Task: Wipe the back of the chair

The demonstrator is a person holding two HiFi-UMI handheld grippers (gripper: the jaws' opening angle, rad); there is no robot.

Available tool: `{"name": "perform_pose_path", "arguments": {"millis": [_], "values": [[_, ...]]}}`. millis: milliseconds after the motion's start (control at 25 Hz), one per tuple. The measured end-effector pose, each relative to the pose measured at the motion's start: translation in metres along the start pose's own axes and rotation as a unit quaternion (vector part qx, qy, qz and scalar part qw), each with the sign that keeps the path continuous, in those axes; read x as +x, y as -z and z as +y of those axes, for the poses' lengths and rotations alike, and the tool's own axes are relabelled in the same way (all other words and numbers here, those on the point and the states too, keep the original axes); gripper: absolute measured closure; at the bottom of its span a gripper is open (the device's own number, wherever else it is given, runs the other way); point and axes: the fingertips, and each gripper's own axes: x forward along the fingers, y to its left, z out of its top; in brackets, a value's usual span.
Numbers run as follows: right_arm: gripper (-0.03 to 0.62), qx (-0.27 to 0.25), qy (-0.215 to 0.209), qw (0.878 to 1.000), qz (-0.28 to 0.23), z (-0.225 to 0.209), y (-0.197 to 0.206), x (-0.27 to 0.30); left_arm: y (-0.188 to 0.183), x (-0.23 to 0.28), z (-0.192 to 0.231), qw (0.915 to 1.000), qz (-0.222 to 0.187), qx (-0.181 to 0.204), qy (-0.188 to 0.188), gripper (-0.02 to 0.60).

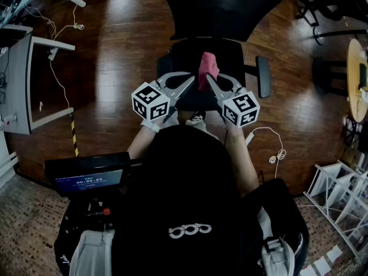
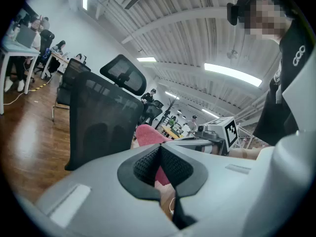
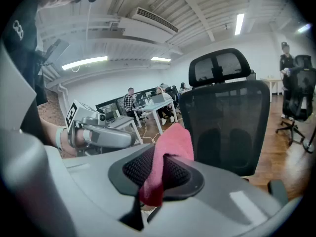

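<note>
The small screen (image 1: 87, 180) shows a timer, seemingly 00:00:03; nothing else is legible.

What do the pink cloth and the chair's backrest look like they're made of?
Pink cloth: likely terry or microfibre, matte; fuzzy surface, limp folds.
Chair backrest: seemingly black mesh fabric in a hard, probably plastic, frame; shapes show through its weave.

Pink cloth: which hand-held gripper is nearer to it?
Right. The right hand-held gripper is shut on the pink cloth; the left hand-held gripper, shut and empty, sits beside it.
</note>
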Motion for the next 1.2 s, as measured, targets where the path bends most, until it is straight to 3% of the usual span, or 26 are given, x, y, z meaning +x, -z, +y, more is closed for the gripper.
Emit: {"name": "perform_pose_path", "arguments": {"millis": [160,320,560,800,1200], "values": [[0.553,-0.001,-0.001,1.000,0.010,0.010,-0.018,0.028,-0.001,-0.022,0.007,0.9997,0.016,-0.015,0.004,0.591],[0.553,-0.036,-0.004,0.999,0.021,0.023,-0.062,0.116,-0.015,-0.068,0.057,0.9991,0.020,-0.037,0.006,0.591],[0.553,-0.094,0.002,0.996,0.010,0.004,-0.125,0.217,-0.020,-0.100,0.107,0.9984,0.015,-0.055,0.004,0.591],[0.553,-0.144,-0.018,0.989,0.009,-0.023,-0.173,0.273,-0.020,-0.086,0.122,0.9980,0.012,-0.062,0.008,0.591],[0.553,-0.137,-0.022,0.990,0.030,-0.072,-0.183,0.313,-0.035,-0.065,0.115,0.9986,0.005,-0.052,-0.010,0.591]]}}
